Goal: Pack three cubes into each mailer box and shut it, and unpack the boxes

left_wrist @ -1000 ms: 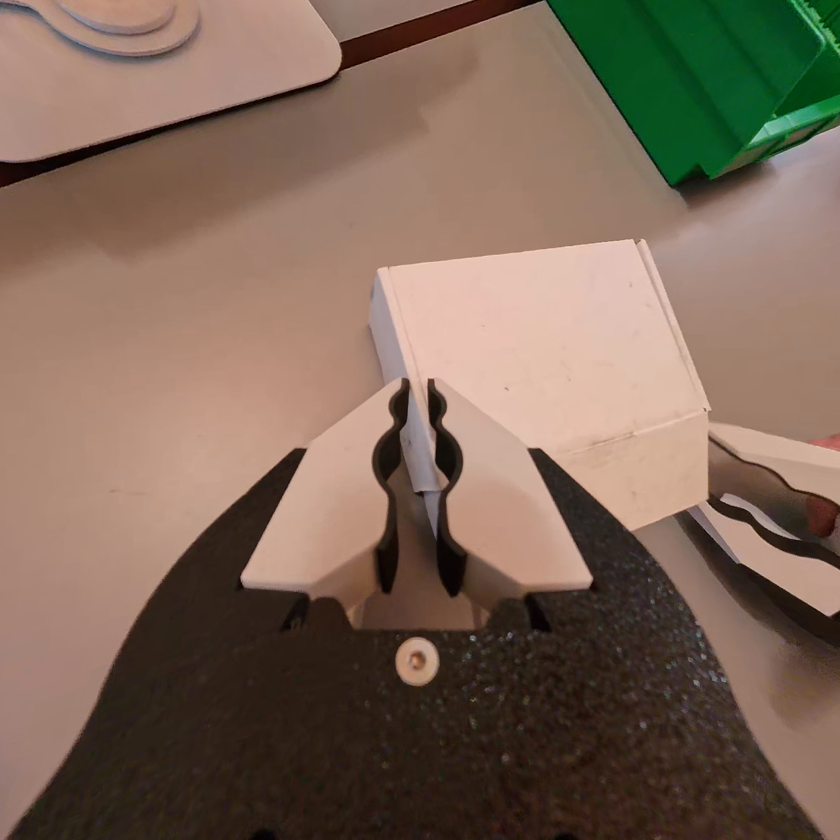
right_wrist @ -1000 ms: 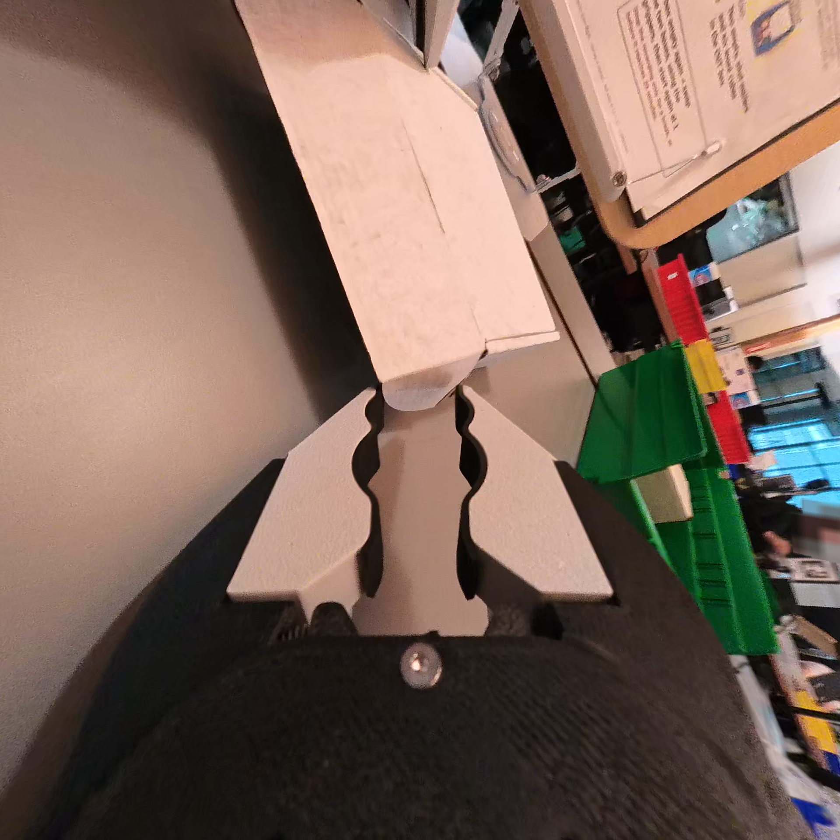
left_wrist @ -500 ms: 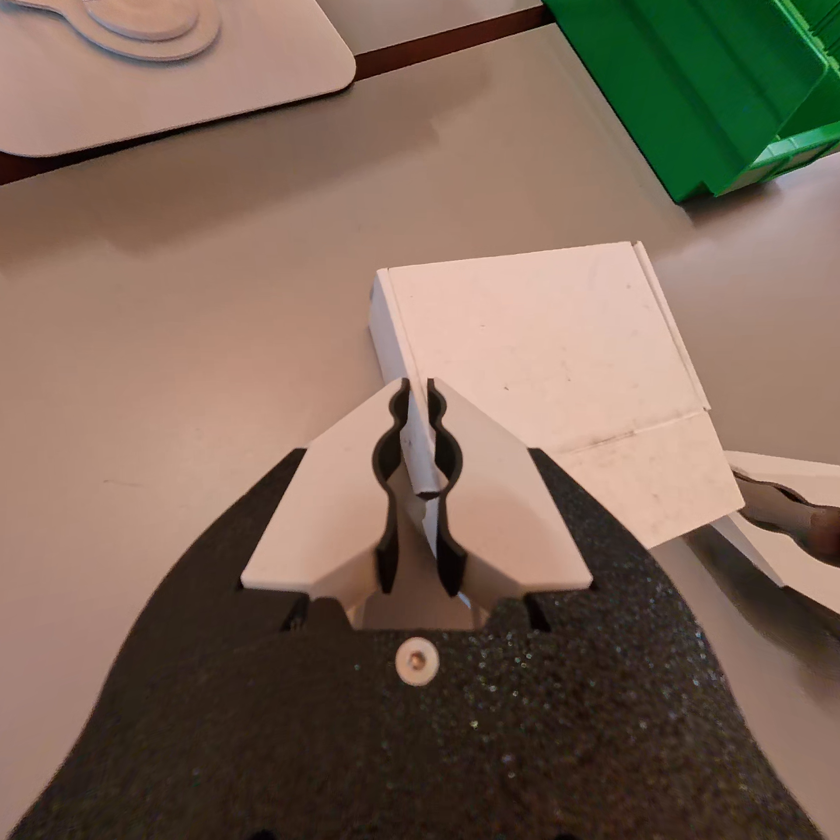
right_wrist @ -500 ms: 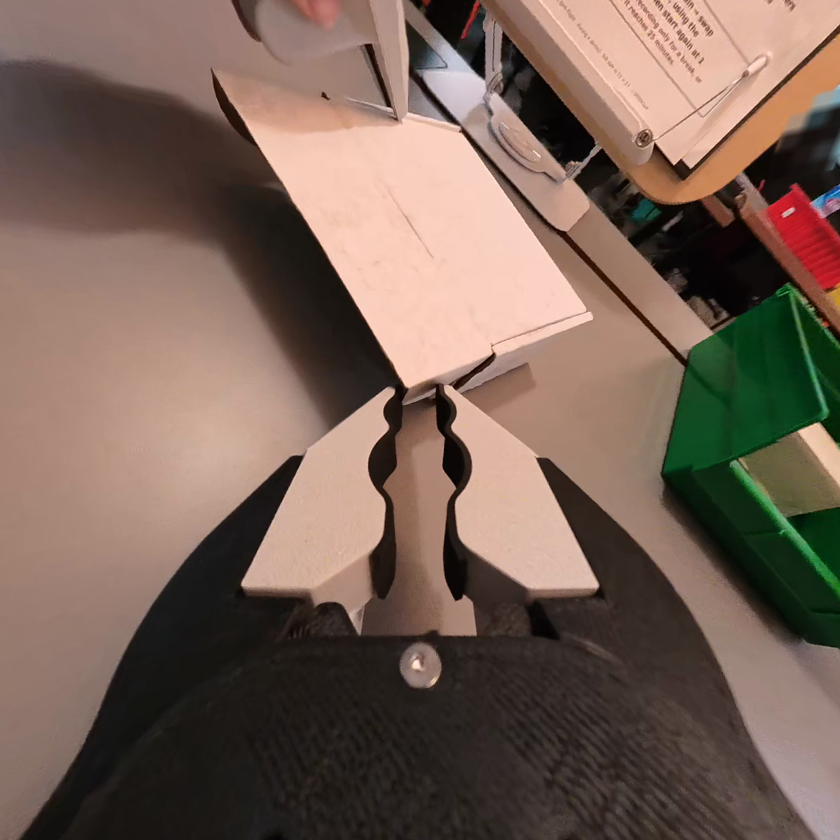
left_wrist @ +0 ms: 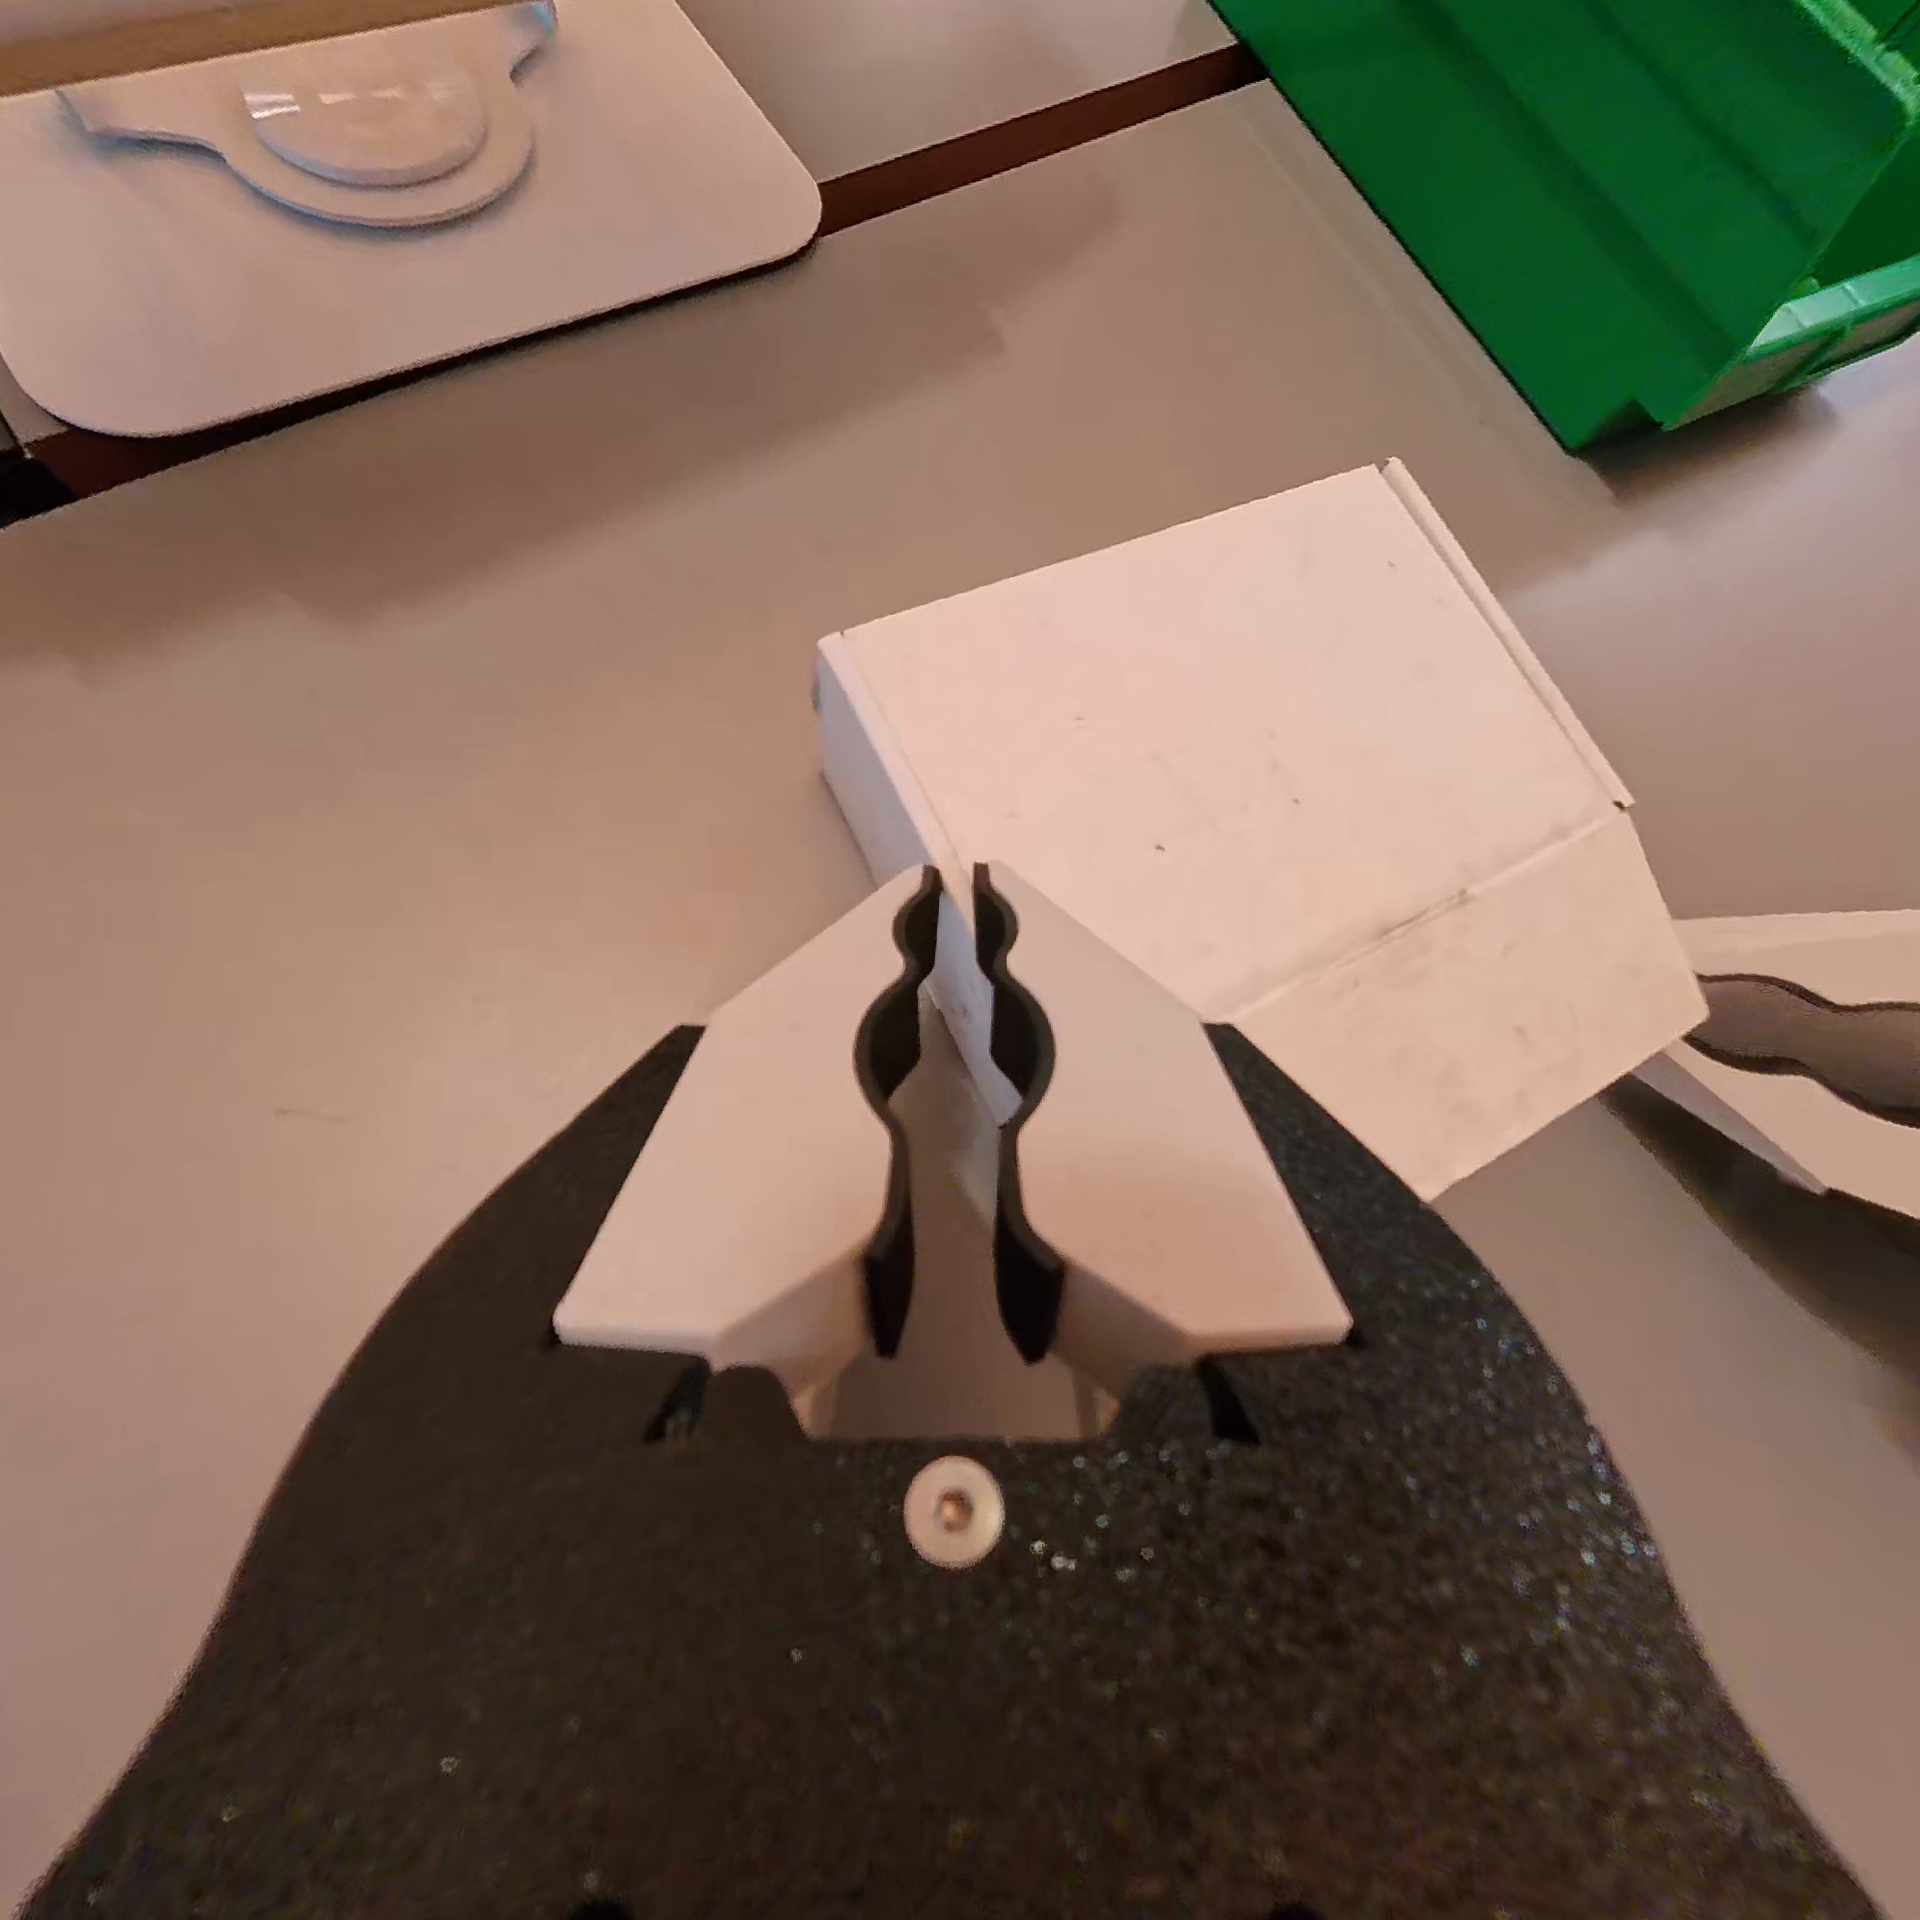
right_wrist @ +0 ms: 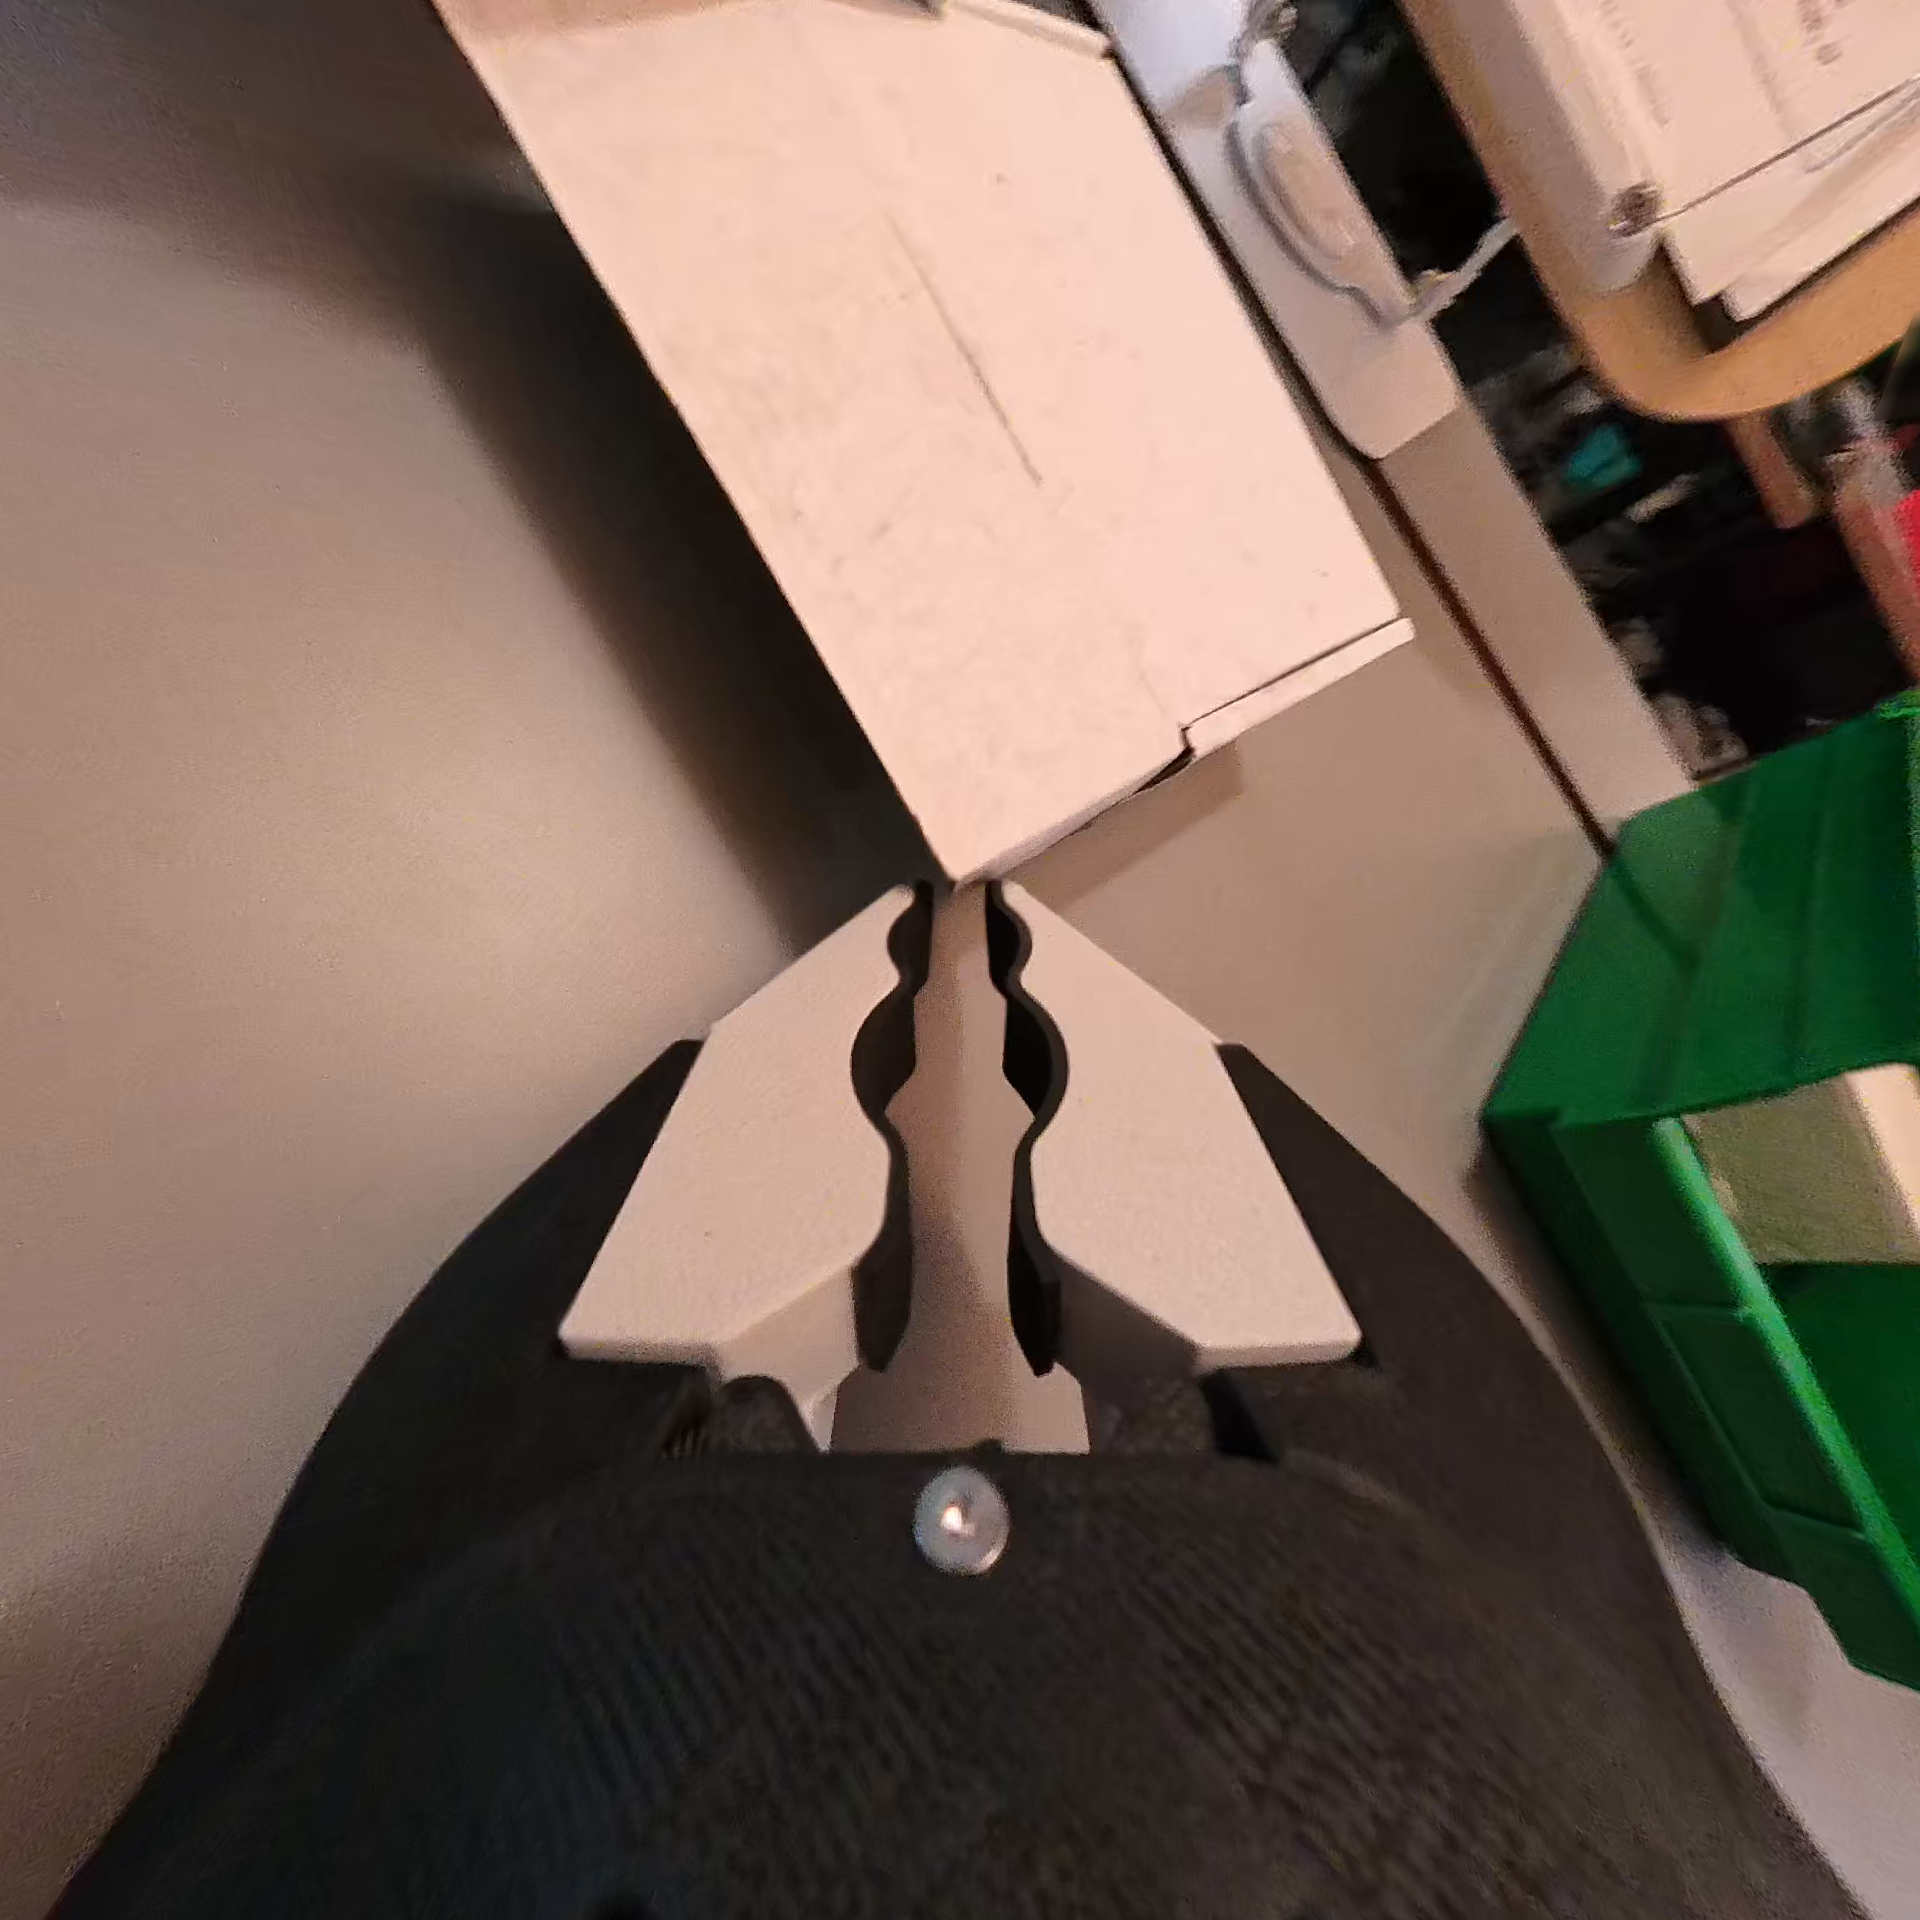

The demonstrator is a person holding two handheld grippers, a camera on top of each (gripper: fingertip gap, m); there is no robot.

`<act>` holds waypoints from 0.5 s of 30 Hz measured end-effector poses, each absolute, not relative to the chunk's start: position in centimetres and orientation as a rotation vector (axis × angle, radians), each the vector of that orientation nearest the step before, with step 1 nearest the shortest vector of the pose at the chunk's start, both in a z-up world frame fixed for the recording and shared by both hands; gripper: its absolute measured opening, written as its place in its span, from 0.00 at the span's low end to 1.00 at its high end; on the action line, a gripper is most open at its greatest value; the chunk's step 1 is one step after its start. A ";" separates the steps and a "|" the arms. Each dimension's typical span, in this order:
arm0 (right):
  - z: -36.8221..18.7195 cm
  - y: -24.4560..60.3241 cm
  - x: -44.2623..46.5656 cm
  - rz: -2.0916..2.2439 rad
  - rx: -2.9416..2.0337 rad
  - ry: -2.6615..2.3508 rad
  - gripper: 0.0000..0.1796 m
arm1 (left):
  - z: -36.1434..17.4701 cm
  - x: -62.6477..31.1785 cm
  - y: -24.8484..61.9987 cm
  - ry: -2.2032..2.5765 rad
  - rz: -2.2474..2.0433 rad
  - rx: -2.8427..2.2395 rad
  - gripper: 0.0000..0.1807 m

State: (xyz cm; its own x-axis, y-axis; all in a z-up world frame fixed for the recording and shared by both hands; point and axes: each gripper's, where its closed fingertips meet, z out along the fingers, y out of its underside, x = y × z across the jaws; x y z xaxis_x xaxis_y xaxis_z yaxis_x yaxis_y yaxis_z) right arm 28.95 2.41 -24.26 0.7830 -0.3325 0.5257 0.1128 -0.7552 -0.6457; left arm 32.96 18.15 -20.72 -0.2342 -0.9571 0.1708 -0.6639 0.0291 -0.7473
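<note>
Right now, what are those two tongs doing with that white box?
Left tongs shut on white cardboard mailer box side edge. Right tongs nearly closed at its front flap corner, grip unclear. Green plastic bin stands clear.

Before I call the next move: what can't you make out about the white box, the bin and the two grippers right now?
- Inside of the mailer box: hidden by its lid in both views, so no cube count.
- Green bin: cut off by the frame edge in both views; one pale block shows, the rest is hidden.
- Right gripper: its tips meet the box's front flap; whether they pinch it is unclear.
- Left gripper: its grip is clear, shut on the box's side wall.
</note>
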 end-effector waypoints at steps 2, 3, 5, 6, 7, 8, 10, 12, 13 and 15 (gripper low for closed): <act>-24.0 2.6 28.3 -0.692 -2.255 0.183 0.08 | -20.7 33.0 18.1 1.940 -1.018 -1.634 0.02; -23.7 2.7 27.7 -0.602 -2.236 0.181 0.11 | -20.7 33.0 18.1 1.940 -1.008 -1.634 0.02; -22.9 2.3 27.1 -0.501 -2.204 0.221 0.16 | -20.7 33.0 18.1 1.938 -0.997 -1.637 0.02; -22.3 2.0 26.7 -0.457 -2.178 0.237 0.17 | -20.7 33.0 18.1 1.936 -0.994 -1.635 0.02; -21.7 1.9 26.3 -0.407 -2.144 0.252 0.19 | -20.7 32.9 18.1 1.933 -0.992 -1.632 0.02; -21.0 1.9 26.1 -0.364 -2.100 0.280 0.21 | -20.7 33.0 18.1 1.930 -0.991 -1.630 0.02; -20.5 2.2 26.0 -0.276 -2.034 0.346 0.21 | -20.7 33.0 18.1 1.926 -0.991 -1.629 0.02; -21.2 2.3 26.8 -0.213 -2.023 0.460 0.22 | -20.7 33.0 18.1 1.924 -0.992 -1.630 0.02; -21.7 2.2 27.4 -0.207 -2.026 0.524 0.23 | -20.7 33.0 18.1 1.924 -0.992 -1.631 0.02; -21.8 2.4 28.0 -0.189 -1.998 0.611 0.26 | -20.7 33.0 18.1 1.924 -0.990 -1.631 0.02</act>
